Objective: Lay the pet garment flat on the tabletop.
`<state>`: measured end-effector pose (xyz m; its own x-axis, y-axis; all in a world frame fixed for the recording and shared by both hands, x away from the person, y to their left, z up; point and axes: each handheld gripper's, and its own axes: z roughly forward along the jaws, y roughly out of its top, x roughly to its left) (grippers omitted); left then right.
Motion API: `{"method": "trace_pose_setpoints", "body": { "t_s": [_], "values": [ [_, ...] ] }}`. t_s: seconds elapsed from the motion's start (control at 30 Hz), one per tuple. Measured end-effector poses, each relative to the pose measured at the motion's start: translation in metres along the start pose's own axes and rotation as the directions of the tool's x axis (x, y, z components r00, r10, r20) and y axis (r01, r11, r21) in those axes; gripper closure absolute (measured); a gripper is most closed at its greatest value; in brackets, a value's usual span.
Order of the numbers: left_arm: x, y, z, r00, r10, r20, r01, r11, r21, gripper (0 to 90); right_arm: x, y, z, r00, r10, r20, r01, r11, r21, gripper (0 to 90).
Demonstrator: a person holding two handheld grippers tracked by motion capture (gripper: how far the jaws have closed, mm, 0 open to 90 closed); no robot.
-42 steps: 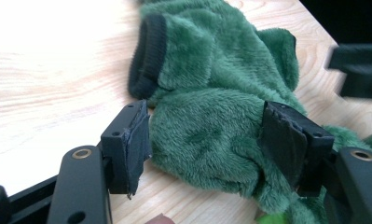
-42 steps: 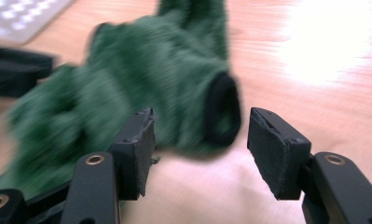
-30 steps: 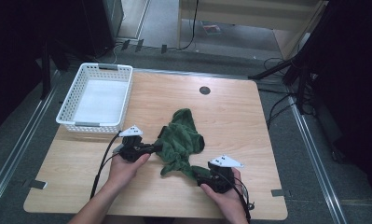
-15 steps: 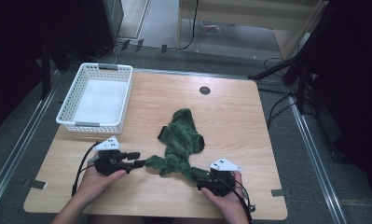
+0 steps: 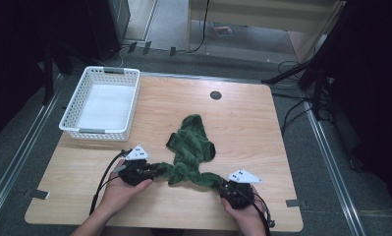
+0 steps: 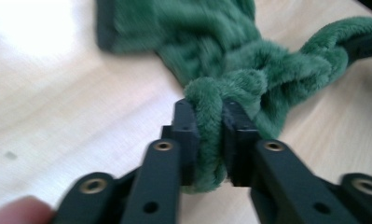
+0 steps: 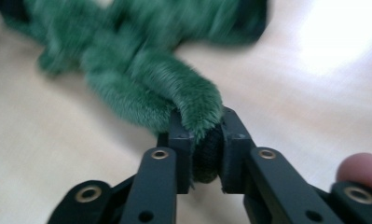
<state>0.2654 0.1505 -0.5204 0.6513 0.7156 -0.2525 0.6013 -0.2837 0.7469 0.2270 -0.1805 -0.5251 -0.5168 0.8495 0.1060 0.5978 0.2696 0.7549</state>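
Between both grippers' jaws, green towel (image 5: 189, 147)

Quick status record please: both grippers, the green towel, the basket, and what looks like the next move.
left gripper: jaws just closed, clamped on a bunched corner of the green towel
right gripper: jaws just closed, clamped on another corner of the towel
towel: crumpled, lying on the table, stretched between the two grippers along the near edge
white basket: far left of the table, apart from the towel
next move, likely: lift and spread the towel
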Motion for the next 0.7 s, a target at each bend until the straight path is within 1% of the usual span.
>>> {"method": "trace_pose_setpoints", "body": {
  "t_s": [0.03, 0.07, 0.1, 0.13, 0.17, 0.2, 0.23, 0.27, 0.3, 0.33, 0.37, 0.4, 0.43, 0.47, 0.5, 0.53, 0.57, 0.6, 0.63, 0.67, 0.7],
  "values": [
    [0.002, 0.005, -0.003, 0.9994, 0.005, -0.035, -0.006, 0.9998, -0.021, 80.5, -0.002, 0.005, 0.000, 0.9999, 0.006, 0.013, -0.006, 1.000, -0.026, 81.0],
    [0.004, 0.010, -0.005, 0.9979, 0.011, -0.064, -0.014, 0.9991, -0.039, 80.7, -0.005, 0.013, -0.001, 0.9991, 0.010, 0.041, -0.007, 0.997, -0.071, 81.2],
    [0.005, 0.013, -0.007, 0.9969, 0.012, -0.077, -0.016, 0.9984, -0.054, 80.7, -0.007, 0.019, -0.001, 0.9979, 0.019, 0.062, -0.013, 0.995, -0.103, 81.3],
    [0.006, 0.016, -0.009, 0.9956, 0.008, -0.093, -0.016, 0.9968, -0.079, 80.5, -0.009, 0.023, -0.001, 0.9972, 0.022, 0.071, -0.013, 0.992, -0.122, 81.3],
    [0.007, 0.018, -0.011, 0.9942, 0.014, -0.107, -0.025, 0.9946, -0.100, 80.1, -0.011, 0.027, -0.001, 0.9963, 0.019, 0.084, -0.007, 0.990, -0.141, 81.1],
    [0.007, 0.019, -0.013, 0.9931, 0.023, -0.115, -0.037, 0.9922, -0.119, 78.7, -0.012, 0.031, 0.003, 0.9898, -0.001, 0.142, 0.024, 0.986, -0.163, 80.8],
    [0.006, 0.017, -0.013, 0.9942, 0.037, -0.101, -0.050, 0.9908, -0.126, 78.7, -0.012, 0.031, 0.003, 0.9898, -0.001, 0.142, 0.024, 0.986, -0.163, 80.8],
    [0.004, 0.014, -0.012, 0.9955, 0.060, -0.073, -0.068, 0.9910, -0.115, 77.7, -0.013, 0.030, 0.005, 0.9898, 0.006, 0.142, 0.017, 0.987, -0.158, 80.6],
    [0.002, 0.010, -0.011, 0.9952, 0.079, -0.058, -0.085, 0.9901, -0.112, 77.1, -0.012, 0.027, 0.007, 0.9926, 0.006, 0.121, 0.011, 0.990, -0.141, 80.0],
    [0.000, 0.004, -0.013, 0.9939, 0.105, -0.034, -0.108, 0.9880, -0.110, 76.8, -0.010, 0.023, 0.007, 0.9935, -0.003, 0.114, 0.018, 0.991, -0.129, 79.5],
    [-0.001, -0.002, -0.014, 0.9933, 0.115, -0.006, -0.115, 0.9869, -0.113, 76.4, -0.007, 0.019, 0.005, 0.9948, -0.025, 0.099, 0.036, 0.993, -0.111, 78.6],
    [0.000, -0.010, -0.017, 0.9918, 0.124, 0.032, -0.120, 0.9866, -0.110, 74.9, -0.003, 0.007, -0.003, 0.9965, -0.054, 0.064, 0.059, 0.995, -0.079, 75.7],
    [0.000, -0.014, -0.019, 0.9908, 0.125, 0.053, -0.119, 0.9873, -0.105, 74.9, -0.003, 0.007, -0.003, 0.9965, -0.054, 0.064, 0.059, 0.995, -0.079, 75.7],
    [0.005, -0.025, -0.022, 0.9874, 0.127, 0.094, -0.122, 0.9906, -0.062, 65.1, -0.003, -0.001, -0.011, 0.9991, -0.038, 0.018, 0.039, 0.998, -0.056, 66.5],
    [0.006, -0.029, -0.024, 0.9895, 0.131, 0.061, -0.127, 0.9900, -0.062, 55.7, -0.004, -0.004, -0.016, 0.9996, -0.022, -0.015, 0.021, 0.999, -0.044, 59.7],
    [0.010, -0.030, -0.027, 0.9933, 0.104, 0.051, -0.100, 0.9924, -0.071, 47.4, -0.005, -0.007, -0.020, 0.9985, -0.013, -0.054, 0.011, 0.999, -0.044, 52.7],
    [0.013, -0.028, -0.029, 0.9958, 0.070, 0.059, -0.064, 0.9936, -0.093, 41.2, -0.005, -0.007, -0.026, 0.9968, -0.012, -0.080, 0.007, 0.998, -0.068, 47.8],
    [0.013, -0.028, -0.029, 0.9958, 0.070, 0.059, -0.064, 0.9936, -0.093, 38.2, -0.005, -0.007, -0.026, 0.9968, -0.012, -0.080, 0.007, 0.998, -0.068, 47.8],
    [0.016, -0.024, -0.033, 0.9977, 0.020, 0.065, -0.012, 0.9915, -0.129, 38.2, -0.006, -0.006, -0.029, 0.9960, -0.002, -0.090, -0.006, 0.996, -0.088, 45.5],
    [0.019, -0.017, -0.037, 0.9968, -0.037, 0.071, 0.049, 0.9839, -0.172, 38.0, -0.007, -0.002, -0.034, 0.9944, 0.017, -0.105, -0.029, 0.992, -0.119, 44.4],
    [0.019, -0.012, -0.039, 0.9955, -0.066, 0.069, 0.078, 0.9793, -0.187, 37.2, -0.008, 0.010, -0.037, 0.9882, 0.077, -0.132, -0.100, 0.979, -0.179, 44.7]
  ]
}}
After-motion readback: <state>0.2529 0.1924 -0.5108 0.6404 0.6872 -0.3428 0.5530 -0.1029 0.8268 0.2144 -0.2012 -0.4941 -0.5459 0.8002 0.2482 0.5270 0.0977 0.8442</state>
